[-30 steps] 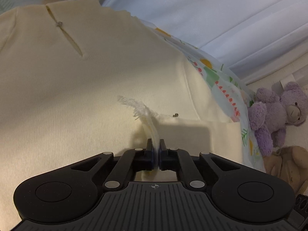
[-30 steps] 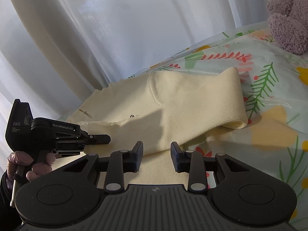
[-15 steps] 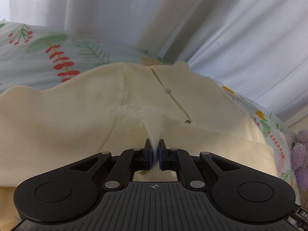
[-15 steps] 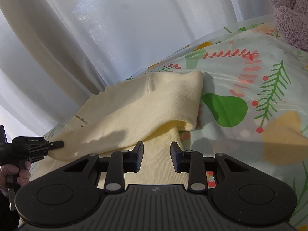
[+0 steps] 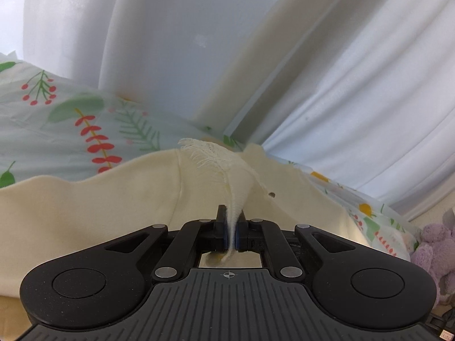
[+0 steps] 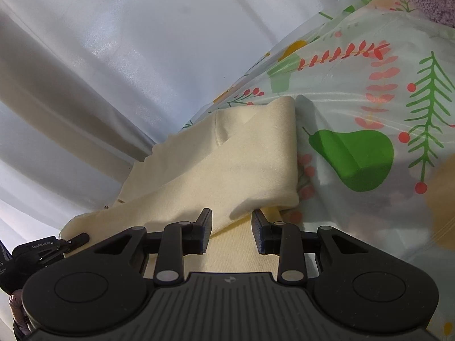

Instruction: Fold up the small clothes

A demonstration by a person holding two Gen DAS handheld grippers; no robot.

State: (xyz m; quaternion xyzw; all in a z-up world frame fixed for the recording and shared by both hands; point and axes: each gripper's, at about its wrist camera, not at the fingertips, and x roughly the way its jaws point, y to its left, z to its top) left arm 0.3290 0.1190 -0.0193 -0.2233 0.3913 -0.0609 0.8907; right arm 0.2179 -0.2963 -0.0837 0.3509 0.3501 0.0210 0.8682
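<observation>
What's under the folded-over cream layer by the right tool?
Under the folded layer another cream layer of the same garment shows, lying on the floral sheet. Anything further beneath is covered.

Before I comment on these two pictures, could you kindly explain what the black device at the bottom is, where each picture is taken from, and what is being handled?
No robot arm here: a person holds a two-finger claw in each hand, each with a camera looking forward along its fingers. The left wrist picture shows the left claw shut on a frayed edge of the cream garment. The right wrist picture shows the right claw open, its fingers apart just over the same garment, which is folded over on the floral bedsheet. The left claw also shows at that picture's lower left. White curtains hang behind; a purple plush toy sits at the edge.
</observation>
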